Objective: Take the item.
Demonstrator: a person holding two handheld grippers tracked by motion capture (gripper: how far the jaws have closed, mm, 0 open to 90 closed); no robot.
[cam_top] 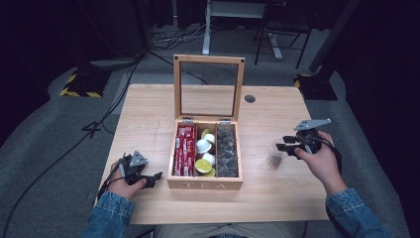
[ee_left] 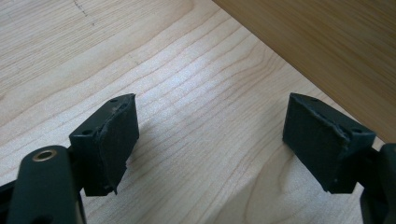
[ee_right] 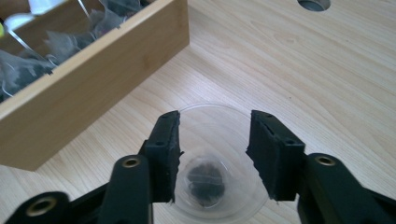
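A clear plastic cup [cam_top: 274, 154] stands on the table right of the wooden tea box [cam_top: 204, 184]. In the right gripper view the cup [ee_right: 212, 126] holds a dark tea bag [ee_right: 205, 182] at its bottom. My right gripper [ee_right: 215, 151] hovers over the cup's mouth, jaws apart, nothing pressed between the pads; from above it [cam_top: 281, 144] points left at the cup. My left gripper [cam_top: 156, 178] rests on the table by the box's front left corner, open and empty [ee_left: 210, 144].
The box's glass lid [cam_top: 209, 87] stands upright at the back. Inside lie red packets [cam_top: 184, 148], white and green capsules [cam_top: 205, 151] and dark tea bags [cam_top: 227, 148]. A cable hole [cam_top: 250, 98] sits in the table [cam_top: 148, 114] behind the box.
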